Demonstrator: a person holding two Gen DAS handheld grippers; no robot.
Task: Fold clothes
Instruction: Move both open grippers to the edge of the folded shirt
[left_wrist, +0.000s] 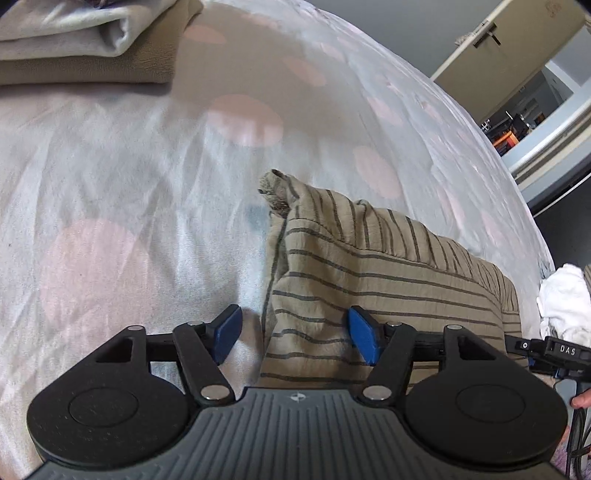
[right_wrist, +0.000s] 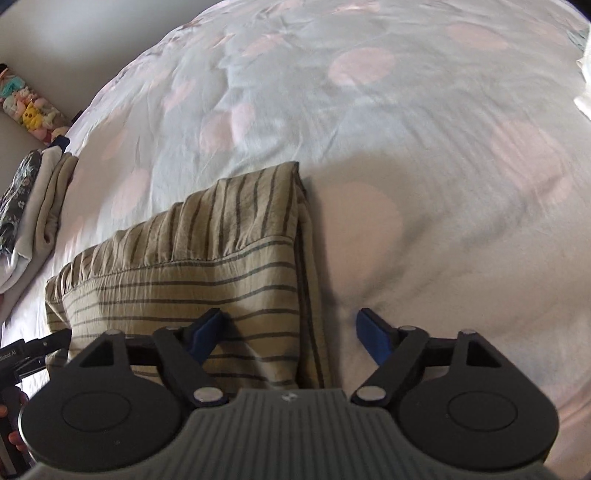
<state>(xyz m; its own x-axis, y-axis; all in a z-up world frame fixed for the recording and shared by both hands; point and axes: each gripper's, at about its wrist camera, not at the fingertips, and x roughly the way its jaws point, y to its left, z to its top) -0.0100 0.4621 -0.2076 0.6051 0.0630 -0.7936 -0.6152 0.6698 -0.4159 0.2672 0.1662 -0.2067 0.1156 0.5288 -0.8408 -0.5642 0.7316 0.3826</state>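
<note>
A tan garment with dark stripes lies folded on the bed, and its left edge runs between the blue pads of my left gripper. That gripper is open, its pads apart from the cloth. In the right wrist view the same striped garment shows its right edge, which passes between the pads of my right gripper. The right gripper is open too, its left pad over the cloth and its right pad over the bedsheet.
A pale bedsheet with pink dots covers the bed. A stack of folded clothes sits at the far left; it also shows as a stack in the right wrist view. White cloth lies at the bed's right edge. A door stands beyond.
</note>
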